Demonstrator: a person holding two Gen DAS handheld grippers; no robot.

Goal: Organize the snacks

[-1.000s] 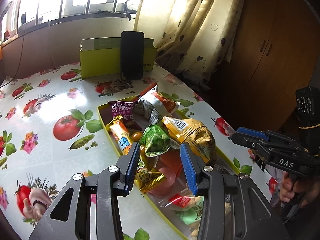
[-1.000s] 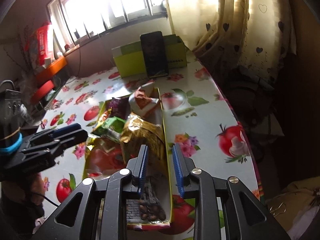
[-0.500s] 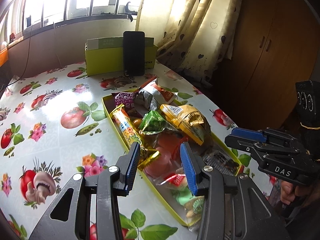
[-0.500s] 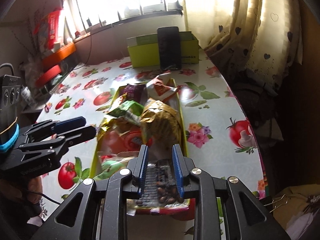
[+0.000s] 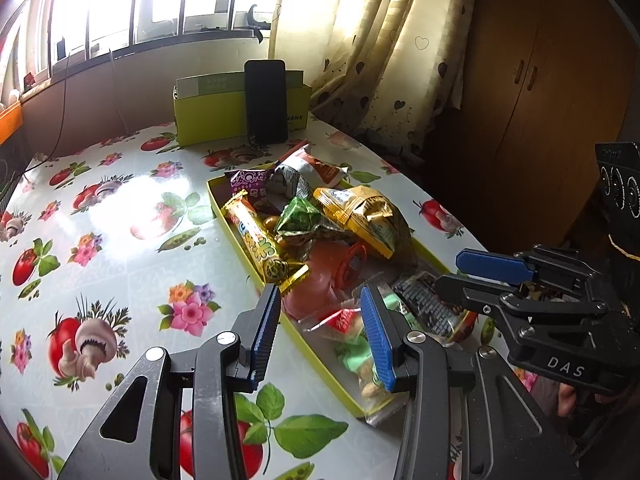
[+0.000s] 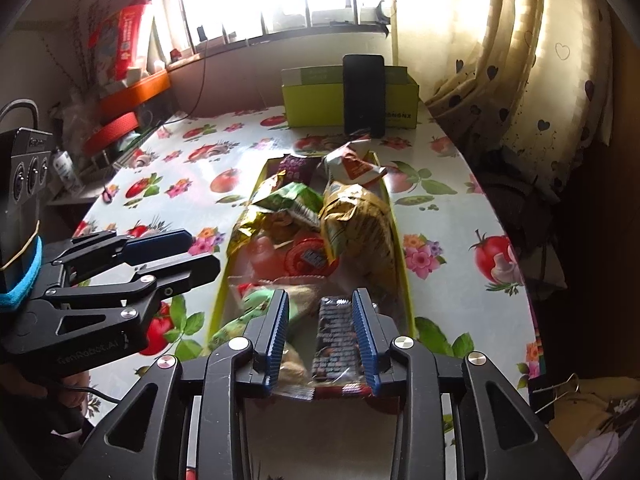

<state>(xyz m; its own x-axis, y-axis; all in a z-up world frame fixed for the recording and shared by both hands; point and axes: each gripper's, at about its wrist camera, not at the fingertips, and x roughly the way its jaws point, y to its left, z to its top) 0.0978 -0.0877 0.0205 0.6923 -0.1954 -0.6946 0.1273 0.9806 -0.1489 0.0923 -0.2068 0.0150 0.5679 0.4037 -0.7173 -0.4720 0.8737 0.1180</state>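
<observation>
a long yellow-green tray (image 5: pixel 236 232) sits on the table (image 5: pixel 120 248) with its fruit-and-flower cloth, heaped with snacks: a purple packet (image 5: pixel 248 180) at the far end, a yellow candy tube (image 5: pixel 256 240) along the left wall, a green foil pouch (image 5: pixel 300 218) in the middle and a gold crinkled bag (image 5: pixel 368 216) beside it, with a red jelly cup (image 5: pixel 332 272) lower down. the right gripper (image 6: pixel 322 336) hangs over the near end of the tray, its blue jaws opening, and a dark chocolate-bean packet (image 6: pixel 334 336) lies between them; the right-hand pad looks to be against the packet's edge while the left one stands off it. the left gripper (image 5: pixel 320 332) hovers over the tray's near left wall, jaws partly spread with nothing pinched, a clear bag with green sweets (image 5: pixel 356 350) showing beneath the gap. at the far edge of the table a black phone (image 5: pixel 266 102) leans upright against a green box (image 5: pixel 208 120), under the window, with a heart-print curtain (image 5: pixel 384 60) hanging to the right.
</observation>
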